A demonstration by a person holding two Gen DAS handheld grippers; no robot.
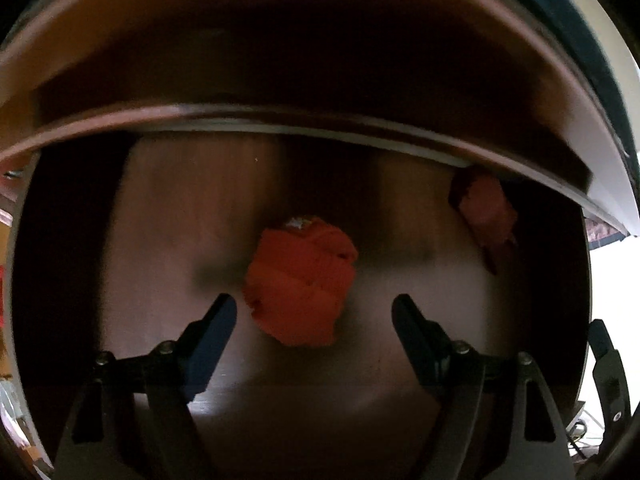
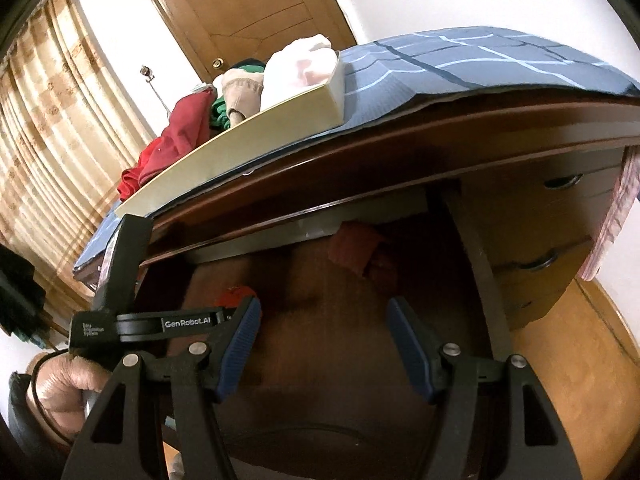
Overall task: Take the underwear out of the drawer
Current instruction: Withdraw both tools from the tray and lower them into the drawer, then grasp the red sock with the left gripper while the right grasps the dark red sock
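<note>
an open dark brown wooden drawer (image 1: pixel 168 240) fills the left wrist view, its floor lit in patches under the overhanging edge of the dresser. a bunched orange fabric underwear piece (image 1: pixel 300 284) lies on the drawer floor near the middle, with a small white patch showing at its far end. the left claw (image 1: pixel 314 312) hovers over it with its two black fingers spread wide apart, the orange bundle sitting between and just beyond the fingertips, touching neither. a second, dull red folded cloth (image 1: pixel 486 220) rests toward the drawer's far right corner, partly tucked under the dresser edge, well apart from the orange piece.

from the right wrist view, the right claw (image 2: pixel 324 336) also stands open, its blue ribbed pads (image 2: pixel 240 344) apart and holding nothing, aimed into the same drawer from lower down. the left tool's black body crosses in front at the left, and a person's hand (image 2: pixel 68 384) grips it below.

on the tabletop above, a blue checked cloth cover (image 2: pixel 460 64) is spread, and on it stands a shallow cream cardboard box (image 2: pixel 240 140) heaped with clothing: dark red, green, beige and white pieces. a brown panelled wooden door (image 2: pixel 248 12) and beige patterned curtains (image 2: pixel 48 120) stand behind.
</note>
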